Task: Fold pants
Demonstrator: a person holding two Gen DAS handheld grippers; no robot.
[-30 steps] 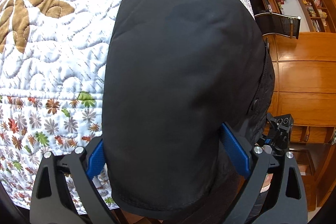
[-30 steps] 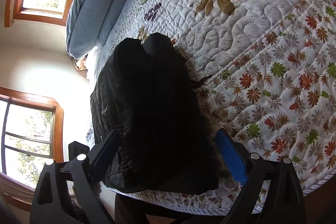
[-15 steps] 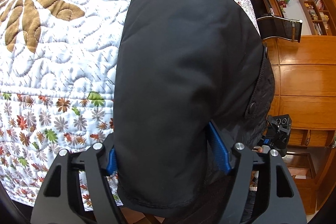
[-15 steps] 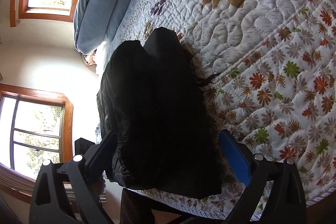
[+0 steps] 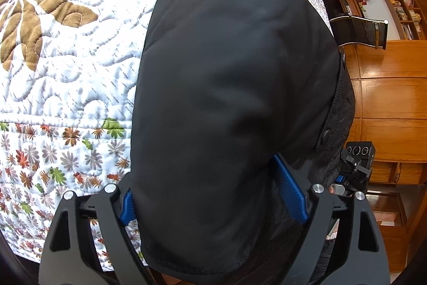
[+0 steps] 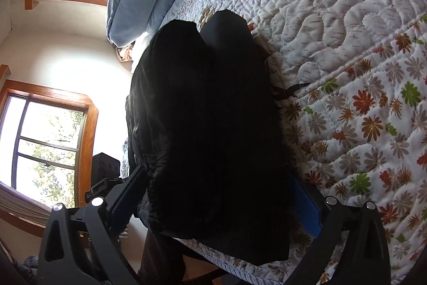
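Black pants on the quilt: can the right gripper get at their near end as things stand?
Probably yes. The right gripper is open and already straddles the near end of the black pants; nothing lies between them on the quilt.

Black pants on a white quilt with brown, orange, green flowers

The left hand-held gripper closed in on the folded pants, and its jaws have just been opening again. The right hand-held gripper has spread slightly wider astride the pants.
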